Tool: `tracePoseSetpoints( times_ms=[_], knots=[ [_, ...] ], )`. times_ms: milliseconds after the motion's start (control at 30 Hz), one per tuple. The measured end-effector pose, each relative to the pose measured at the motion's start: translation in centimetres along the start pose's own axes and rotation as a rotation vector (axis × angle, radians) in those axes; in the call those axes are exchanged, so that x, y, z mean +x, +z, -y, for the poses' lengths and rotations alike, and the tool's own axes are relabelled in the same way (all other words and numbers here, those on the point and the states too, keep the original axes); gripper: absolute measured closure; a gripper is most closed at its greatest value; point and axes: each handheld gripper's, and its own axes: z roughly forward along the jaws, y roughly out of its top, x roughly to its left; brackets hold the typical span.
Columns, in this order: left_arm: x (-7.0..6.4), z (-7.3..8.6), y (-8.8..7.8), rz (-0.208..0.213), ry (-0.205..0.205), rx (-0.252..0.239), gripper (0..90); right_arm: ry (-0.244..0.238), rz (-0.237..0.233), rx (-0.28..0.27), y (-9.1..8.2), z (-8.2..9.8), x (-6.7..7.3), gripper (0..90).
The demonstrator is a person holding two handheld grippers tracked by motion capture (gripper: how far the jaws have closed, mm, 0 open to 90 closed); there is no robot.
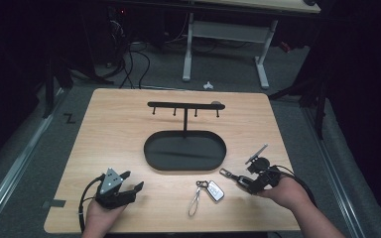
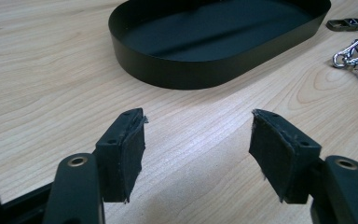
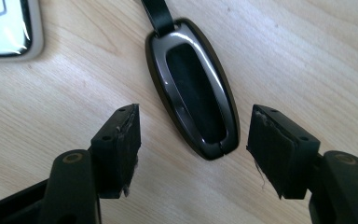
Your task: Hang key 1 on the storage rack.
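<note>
High view: the right gripper (image 1: 242, 181) hovers at the table's (image 1: 119, 134) near right, jaws spread, over a dark key fob (image 1: 233, 176) whose strap end points toward 10 o'clock. A white fob (image 1: 215, 190) with a looped cord lies just beside it at 8 o'clock from the gripper. The hook stand's oval tray (image 1: 154, 158) sits mid-table, at 11 o'clock from the right gripper and 1 o'clock from the left. The left gripper (image 1: 124, 186) rests at the near left, jaws apart and empty, well apart from both fobs. The right hand is plainly the nearer one.

Left gripper view: the two pads (image 2: 129, 154) stand wide with bare wood between them. The tray's wall rises at 12 o'clock; the white fob's ring (image 2: 354, 56) and the dark fob's clasp (image 2: 347, 24) lie far off at 2 o'clock.

Right gripper view: the pads (image 3: 121, 149) are spread with nothing pinched. The dark fob (image 3: 193, 88) lies flat on the wood between and just ahead of them, long axis running from 11 to 5 o'clock, its strap (image 3: 158, 14) leaving at 12. Its rounded tail sits nearer the right-hand pad. A corner of the white fob (image 3: 4, 28) shows at 10 o'clock. A grip across the fob's narrow width looks to need only a slight turn.
</note>
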Motion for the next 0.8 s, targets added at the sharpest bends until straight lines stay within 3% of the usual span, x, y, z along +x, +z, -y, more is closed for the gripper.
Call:
tracePoseSetpoints(
  times_ms=[167, 333, 800],
  knots=[
    [-0.3, 0.0, 0.1, 0.004, 0.011, 0.008, 35.8, -0.031, -0.007, -0.022, 0.1, -1.3, 0.4, 29.3],
    [-0.3, 0.1, 0.1, 0.007, 0.007, 0.008, 35.8, -0.068, -0.007, -0.008, 0.7, -2.3, 1.0, 27.9],
    [-0.2, 0.1, 0.1, 0.009, 0.008, 0.004, 35.8, -0.135, 0.002, -0.014, 1.7, -5.2, 1.7, 35.1]
  ],
)
